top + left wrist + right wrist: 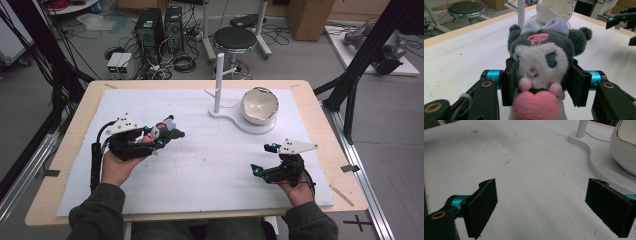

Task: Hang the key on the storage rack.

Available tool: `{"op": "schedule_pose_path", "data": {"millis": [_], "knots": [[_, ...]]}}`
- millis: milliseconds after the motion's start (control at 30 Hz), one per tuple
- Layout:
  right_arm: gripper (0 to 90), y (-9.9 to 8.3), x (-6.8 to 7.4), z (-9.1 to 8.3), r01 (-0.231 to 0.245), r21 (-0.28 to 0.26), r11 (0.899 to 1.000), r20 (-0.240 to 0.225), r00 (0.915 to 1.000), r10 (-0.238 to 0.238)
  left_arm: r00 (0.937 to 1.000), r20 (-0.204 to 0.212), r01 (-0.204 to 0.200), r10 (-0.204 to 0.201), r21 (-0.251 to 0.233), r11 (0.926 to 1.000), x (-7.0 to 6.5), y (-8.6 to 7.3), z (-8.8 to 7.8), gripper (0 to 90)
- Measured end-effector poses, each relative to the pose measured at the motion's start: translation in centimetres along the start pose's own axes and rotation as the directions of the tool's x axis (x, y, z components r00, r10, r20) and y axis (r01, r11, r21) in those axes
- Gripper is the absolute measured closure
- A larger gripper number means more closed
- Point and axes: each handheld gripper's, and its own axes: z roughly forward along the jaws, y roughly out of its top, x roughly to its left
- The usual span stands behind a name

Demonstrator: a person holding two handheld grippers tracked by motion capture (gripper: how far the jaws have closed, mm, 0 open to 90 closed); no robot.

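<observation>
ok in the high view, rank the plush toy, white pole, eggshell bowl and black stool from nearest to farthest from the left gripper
1. Plush toy: clamped in the left gripper itself.
2. White pole: upright on its stand, to the right and farther back.
3. Eggshell bowl: right of the pole.
4. Black stool: on the floor beyond the table.

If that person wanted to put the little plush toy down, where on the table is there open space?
The white mat is bare between the left gripper, which grips the plush toy, and the open right gripper. The far left corner, behind the toy, is bare too. The far right is crowded: a white stand and an egg-shaped bowl sit there.
</observation>
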Motion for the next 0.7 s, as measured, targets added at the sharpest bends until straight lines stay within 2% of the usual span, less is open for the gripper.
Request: {"op": "schedule_pose_path", "data": {"millis": [167, 367, 567, 700], "knots": [[9.8, 0.0, 0.0, 0.0, 0.002, -0.003, 1.0, 0.001, 1.0, -0.002, 0.9999, 0.007, 0.009, -0.009, -0.01, 0.9999, 0.0, 0.3, 0.3, 48.0], [9.8, 0.0, -0.1, 0.0, 0.001, -0.005, 1.0, 0.001, 1.0, -0.001, 0.9998, 0.014, 0.011, -0.01, -0.025, 0.9996, -0.2, 1.4, 1.0, 48.0], [9.8, 0.0, -0.1, 0.0, 0.0, -0.008, 1.0, 0.0, 1.0, 0.0, 0.9989, 0.021, 0.042, -0.041, -0.047, 0.998, -0.2, 2.0, 1.8, 48.0], [9.8, 0.1, -0.1, 0.0, -0.002, -0.007, 1.0, -0.003, 1.0, 0.002, 0.9988, 0.022, 0.045, -0.044, -0.054, 0.9976, -0.3, 2.5, 2.5, 48.0]]}}
